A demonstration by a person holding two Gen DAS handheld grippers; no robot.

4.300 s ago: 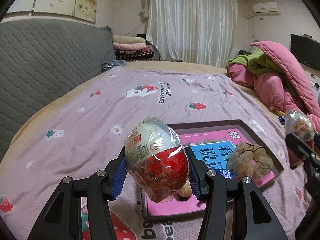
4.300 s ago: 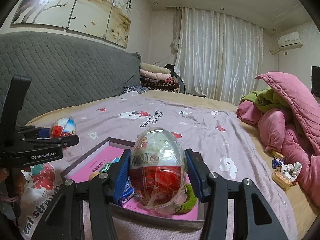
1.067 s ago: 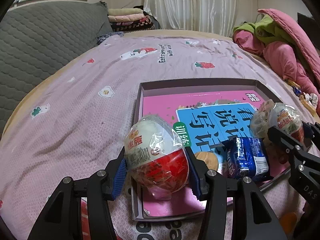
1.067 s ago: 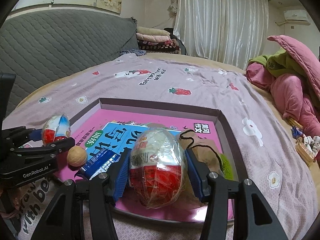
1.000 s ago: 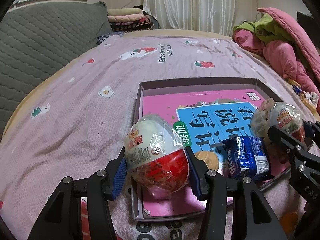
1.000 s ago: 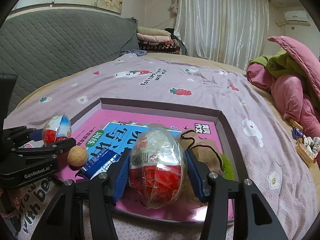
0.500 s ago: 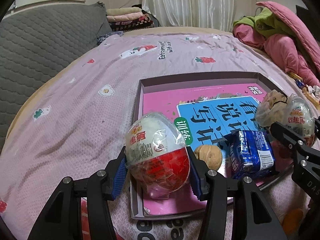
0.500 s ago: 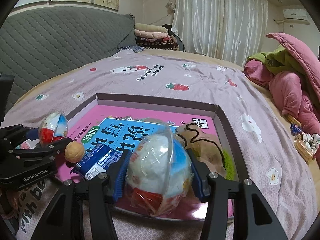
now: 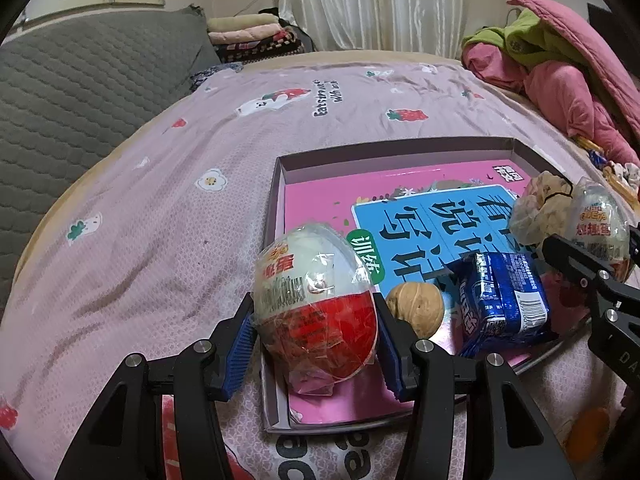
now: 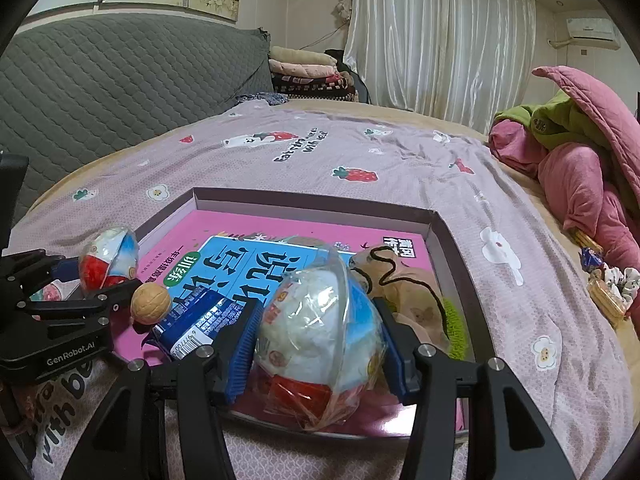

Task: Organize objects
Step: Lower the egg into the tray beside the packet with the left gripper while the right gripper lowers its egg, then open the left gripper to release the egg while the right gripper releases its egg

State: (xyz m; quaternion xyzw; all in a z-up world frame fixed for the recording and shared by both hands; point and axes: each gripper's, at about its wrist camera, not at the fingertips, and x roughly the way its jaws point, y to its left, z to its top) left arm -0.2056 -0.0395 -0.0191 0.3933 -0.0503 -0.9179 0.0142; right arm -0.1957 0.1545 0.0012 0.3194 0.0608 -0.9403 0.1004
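My left gripper [image 9: 316, 320] is shut on a wrapped red-and-white toy egg [image 9: 314, 304], held over the near left corner of a shallow grey box [image 9: 276, 184] lined with a pink and blue book. It also shows in the right wrist view [image 10: 108, 258]. My right gripper [image 10: 318, 344] holds a second wrapped egg [image 10: 320, 340], tipped over between wider-set pads, at the box's near right edge. That egg also shows in the left wrist view [image 9: 598, 224].
In the box lie a walnut [image 9: 416, 304], a blue snack packet [image 9: 502, 300] and a beige scrunchie [image 10: 404, 284] with something green beside it. The box sits on a purple strawberry bedsheet. Pink and green quilts [image 10: 572, 160] are piled at right; a grey headboard stands left.
Both grippers came down from above the bed to the box. In the last half second the right egg tipped over, white side up, and the right jaws look slightly wider.
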